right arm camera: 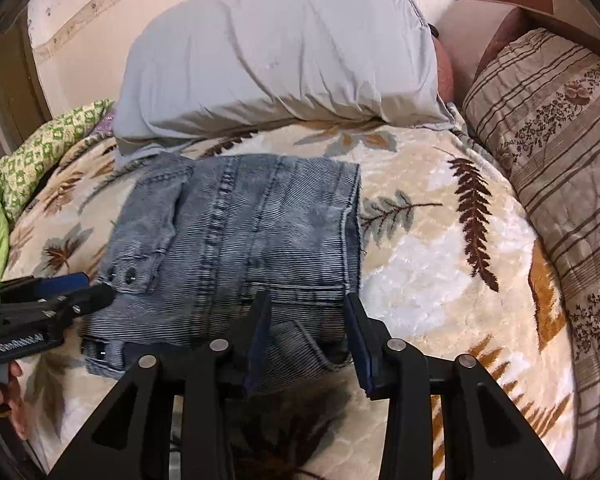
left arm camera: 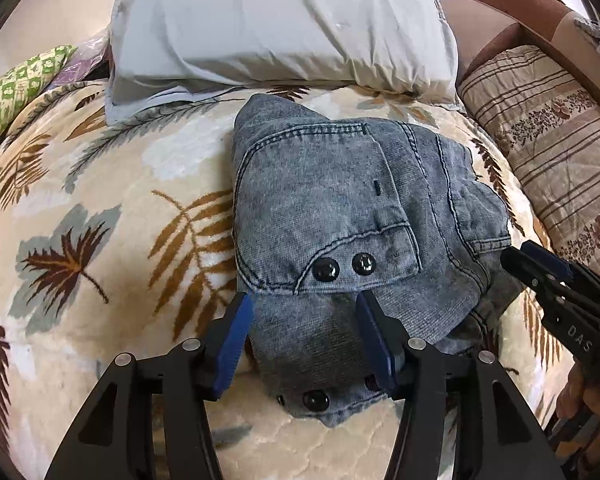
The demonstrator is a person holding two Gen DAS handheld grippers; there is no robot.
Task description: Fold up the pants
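Faded blue denim pants [left arm camera: 340,216] lie folded into a compact bundle on a leaf-patterned blanket [left arm camera: 100,240]. The pants also show in the right wrist view [right arm camera: 240,240]. My left gripper [left arm camera: 305,300] is open, its blue fingers straddling the near edge of the bundle by the black snaps. My right gripper [right arm camera: 306,300] is open over the near right corner of the bundle. In the left wrist view the right gripper [left arm camera: 518,258] shows at the bundle's right edge. In the right wrist view the left gripper [right arm camera: 94,286] shows at the bundle's left edge.
A grey pillow [left arm camera: 284,24] lies just behind the pants. A striped floral cushion [left arm camera: 548,136] and a brown sofa arm [left arm camera: 512,4] stand to the right. A green checked cloth [left arm camera: 20,84] lies at the far left.
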